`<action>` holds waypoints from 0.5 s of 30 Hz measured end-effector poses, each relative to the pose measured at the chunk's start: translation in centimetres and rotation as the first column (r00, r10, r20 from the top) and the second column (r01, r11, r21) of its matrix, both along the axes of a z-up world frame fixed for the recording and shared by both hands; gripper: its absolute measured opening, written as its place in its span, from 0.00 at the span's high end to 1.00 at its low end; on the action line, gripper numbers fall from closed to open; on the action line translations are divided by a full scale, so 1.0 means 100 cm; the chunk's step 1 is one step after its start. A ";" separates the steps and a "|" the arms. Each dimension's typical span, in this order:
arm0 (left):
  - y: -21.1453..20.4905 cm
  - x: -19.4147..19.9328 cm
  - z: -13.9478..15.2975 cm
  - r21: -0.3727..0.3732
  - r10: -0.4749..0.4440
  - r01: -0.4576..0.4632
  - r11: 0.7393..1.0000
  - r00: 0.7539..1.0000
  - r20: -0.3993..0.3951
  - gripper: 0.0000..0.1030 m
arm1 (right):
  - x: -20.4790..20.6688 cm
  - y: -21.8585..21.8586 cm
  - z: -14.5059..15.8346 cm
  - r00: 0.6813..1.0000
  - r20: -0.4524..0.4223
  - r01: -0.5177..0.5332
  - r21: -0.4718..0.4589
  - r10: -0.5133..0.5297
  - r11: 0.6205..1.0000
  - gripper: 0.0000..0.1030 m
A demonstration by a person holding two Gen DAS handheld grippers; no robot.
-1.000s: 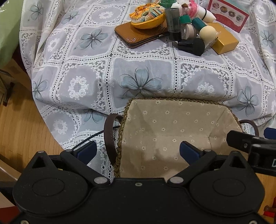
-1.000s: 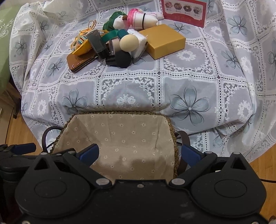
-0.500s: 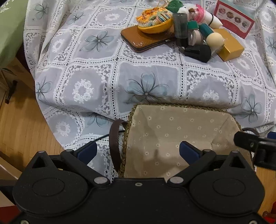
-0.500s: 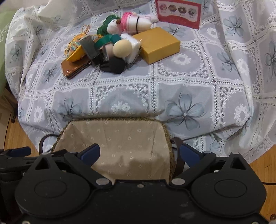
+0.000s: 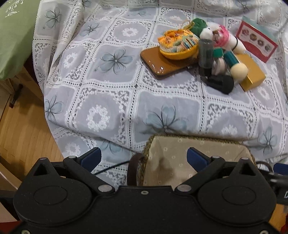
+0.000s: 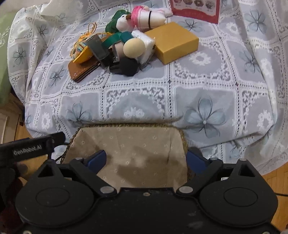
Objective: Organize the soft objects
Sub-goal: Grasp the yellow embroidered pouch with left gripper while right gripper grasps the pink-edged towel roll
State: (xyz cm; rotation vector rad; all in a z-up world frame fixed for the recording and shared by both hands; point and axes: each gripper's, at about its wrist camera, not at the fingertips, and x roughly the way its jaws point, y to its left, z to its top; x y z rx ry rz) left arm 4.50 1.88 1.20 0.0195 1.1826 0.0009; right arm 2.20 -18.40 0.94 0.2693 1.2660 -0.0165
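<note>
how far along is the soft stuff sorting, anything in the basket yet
Nothing looks done: the lined basket shows only bare fabric inside. Nothing is in hand; the left gripper and right gripper are both open over the basket, the right one's jaws having just been closing slightly with nothing gripped. All is left: the plush toy and the rest of the pile sit on the tablecloth.

1. Your basket (image 6: 133, 144) sits at the bench's (image 6: 207, 93) near edge, just ahead of both tools.
2. The pile lies well behind it, at the far side.
3. There the pouch (image 5: 177, 47) rests on the wallet (image 5: 162, 66).
4. The box (image 6: 173, 42) lies right of the pile, the card (image 6: 196, 9) behind it.
</note>
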 end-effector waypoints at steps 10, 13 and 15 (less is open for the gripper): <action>-0.014 0.045 0.030 0.000 -0.013 0.013 1.000 0.990 0.139 0.05 | 0.038 -0.019 0.017 0.993 0.092 0.076 -0.005 -0.075 0.997 0.07; -0.028 0.059 0.037 -0.002 -0.036 0.037 0.999 0.985 0.171 0.05 | 0.046 -0.020 0.011 0.995 0.071 0.073 -0.012 -0.072 0.997 0.09; -0.032 0.069 0.040 -0.005 -0.045 0.047 0.999 0.981 0.187 0.05 | 0.049 -0.022 0.010 0.994 0.073 0.078 -0.018 -0.077 0.997 0.10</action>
